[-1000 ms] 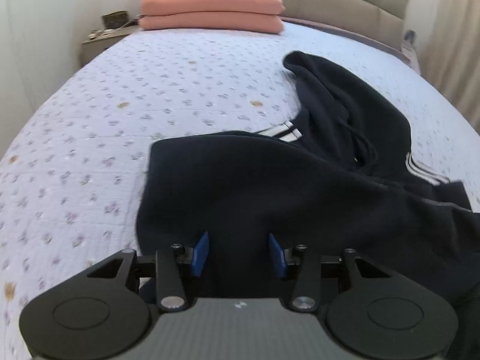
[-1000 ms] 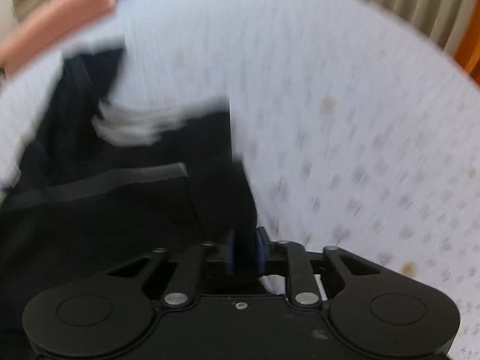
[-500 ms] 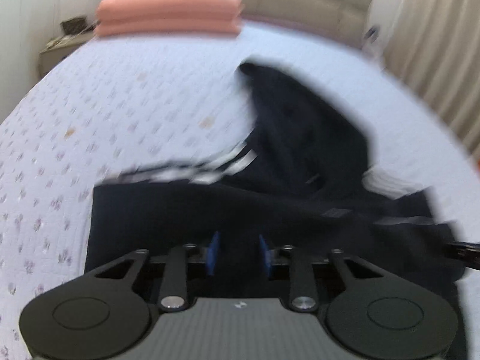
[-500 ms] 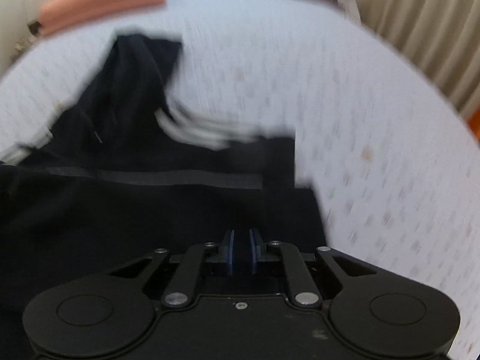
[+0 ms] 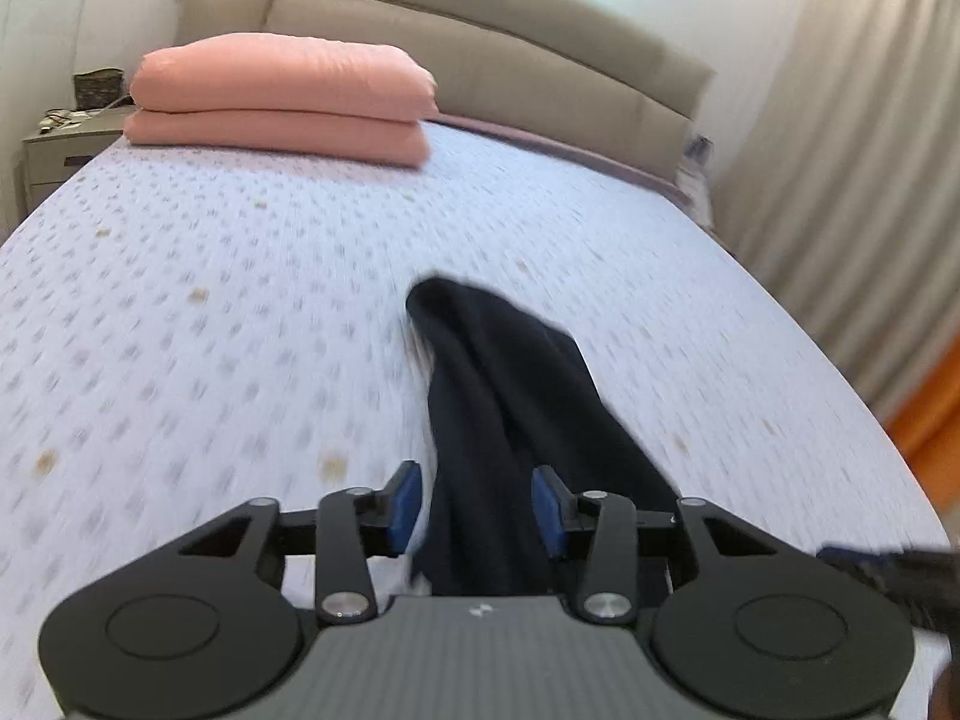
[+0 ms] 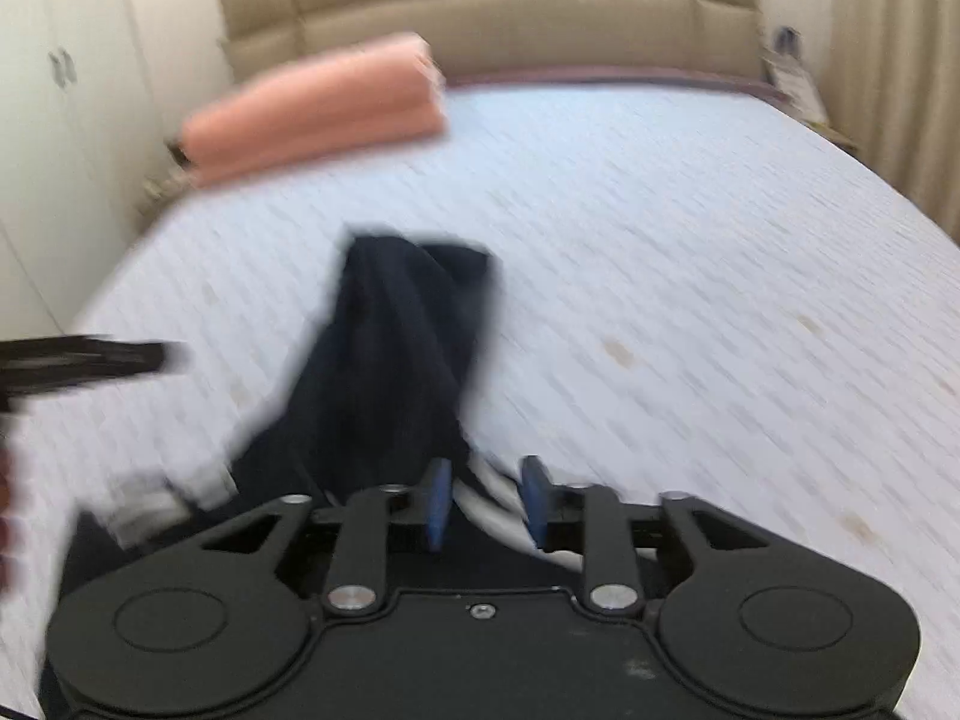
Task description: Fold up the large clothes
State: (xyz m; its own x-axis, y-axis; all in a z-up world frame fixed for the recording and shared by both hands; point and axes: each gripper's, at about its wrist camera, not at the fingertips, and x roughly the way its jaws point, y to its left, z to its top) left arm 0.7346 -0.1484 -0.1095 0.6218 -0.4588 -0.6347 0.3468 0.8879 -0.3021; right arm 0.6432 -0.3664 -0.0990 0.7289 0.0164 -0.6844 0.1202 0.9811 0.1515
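Observation:
A dark navy hooded garment (image 5: 510,408) with white stripes lies bunched on the bed's light floral cover (image 5: 210,312). In the left wrist view my left gripper (image 5: 477,510) is open, its blue pads either side of the cloth. In the right wrist view the garment (image 6: 390,372) runs away from me in a narrow heap, with a white striped part (image 6: 498,492) between the pads. My right gripper (image 6: 486,501) is open over it. Both views are motion blurred.
A folded pink blanket (image 5: 282,99) lies at the head of the bed by the beige headboard (image 5: 480,54). A nightstand (image 5: 66,150) stands at the left, curtains (image 5: 840,168) at the right. The left gripper's black tip (image 6: 84,360) shows at the right view's left edge.
Both grippers have opened: the right one was shut on the garment, the left one was narrowing on it. Both have lifted and swung, and the garment now looks narrow and bunched.

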